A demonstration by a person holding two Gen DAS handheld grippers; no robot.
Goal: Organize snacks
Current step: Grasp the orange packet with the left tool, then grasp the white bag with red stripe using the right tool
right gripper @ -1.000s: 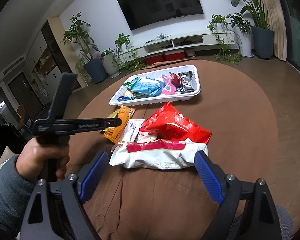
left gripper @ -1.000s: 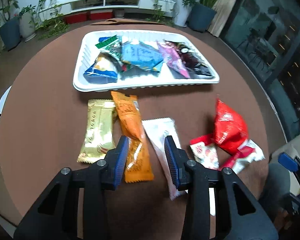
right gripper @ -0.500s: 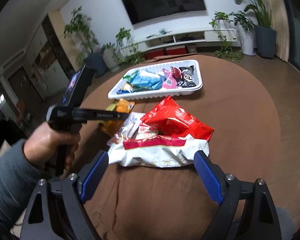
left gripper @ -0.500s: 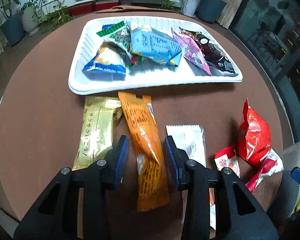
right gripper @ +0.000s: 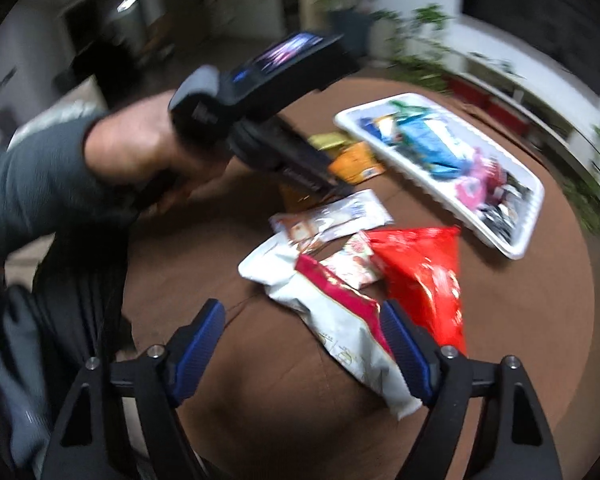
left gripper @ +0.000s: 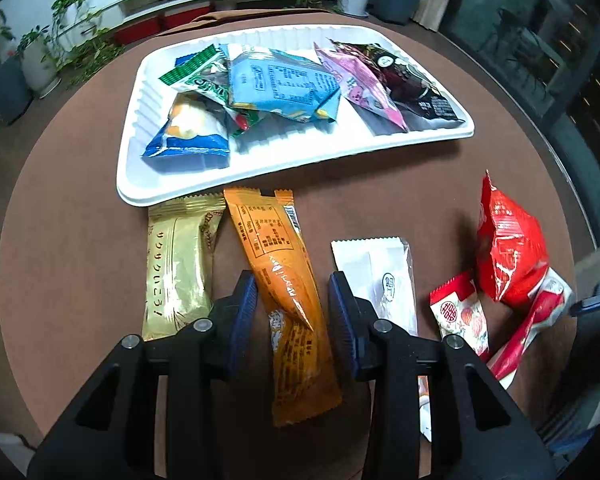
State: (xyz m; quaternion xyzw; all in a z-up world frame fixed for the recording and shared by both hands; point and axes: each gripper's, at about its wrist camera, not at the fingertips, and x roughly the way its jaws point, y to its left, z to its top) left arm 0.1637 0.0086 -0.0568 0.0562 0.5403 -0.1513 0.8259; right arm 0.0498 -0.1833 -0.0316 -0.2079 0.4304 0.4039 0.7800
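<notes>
Glossy crinkled orange packet point(left gripper: 290, 304), long and flat: left gripper point(left gripper: 292, 304) now straddles it, jaws narrow, unclosed. Right gripper point(right gripper: 300, 344) wide, swung leftward.

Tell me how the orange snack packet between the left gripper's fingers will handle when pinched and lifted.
The orange packet looks glossy, so probably slippery. It is long and creased, so its ends likely droop. The left gripper straddles its middle, which should limit sag.

A white tray point(left gripper: 148, 184) holds blue, green, pink and dark snack packets. Just before it on the counter lie a gold bar point(left gripper: 178, 264), an orange packet point(left gripper: 288, 280), a white wrapper point(left gripper: 384, 276) and a red bag point(left gripper: 508, 248).
</notes>
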